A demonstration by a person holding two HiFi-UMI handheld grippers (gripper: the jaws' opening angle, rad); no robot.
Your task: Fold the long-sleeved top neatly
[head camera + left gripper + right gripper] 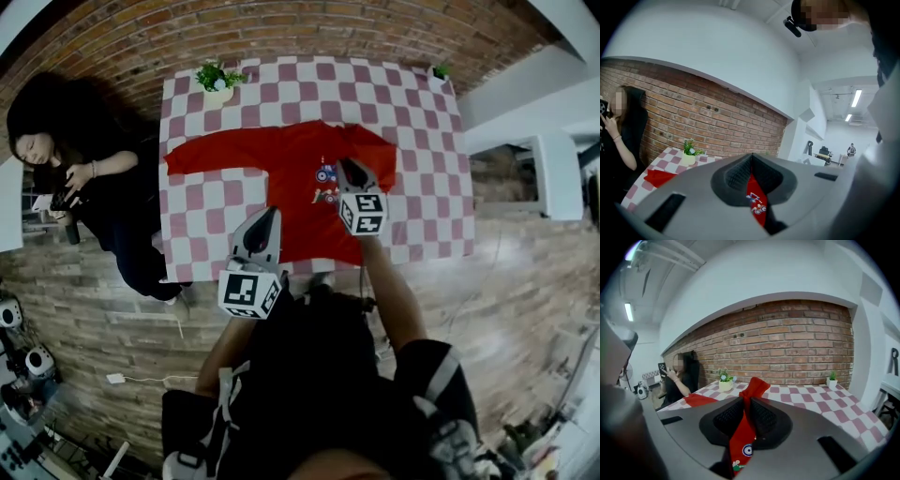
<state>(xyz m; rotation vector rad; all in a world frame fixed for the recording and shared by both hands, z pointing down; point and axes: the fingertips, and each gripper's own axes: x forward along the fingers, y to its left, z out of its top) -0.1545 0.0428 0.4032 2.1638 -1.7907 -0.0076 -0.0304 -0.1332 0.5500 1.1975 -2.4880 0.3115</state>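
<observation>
A red long-sleeved top with a small printed picture lies on the checked tablecloth, one sleeve stretched out to the left. My right gripper is over the chest beside the print. It is shut on a bunch of the red cloth, which stands up above the pads. My left gripper hovers at the top's lower left edge with its jaws shut. Red cloth with the print shows only through the slit under the left gripper's pads, and none rises above them.
A seated person holds a phone at the table's left side. A potted plant stands at the back left corner and a smaller one at the back right. A brick wall runs behind. White furniture stands to the right.
</observation>
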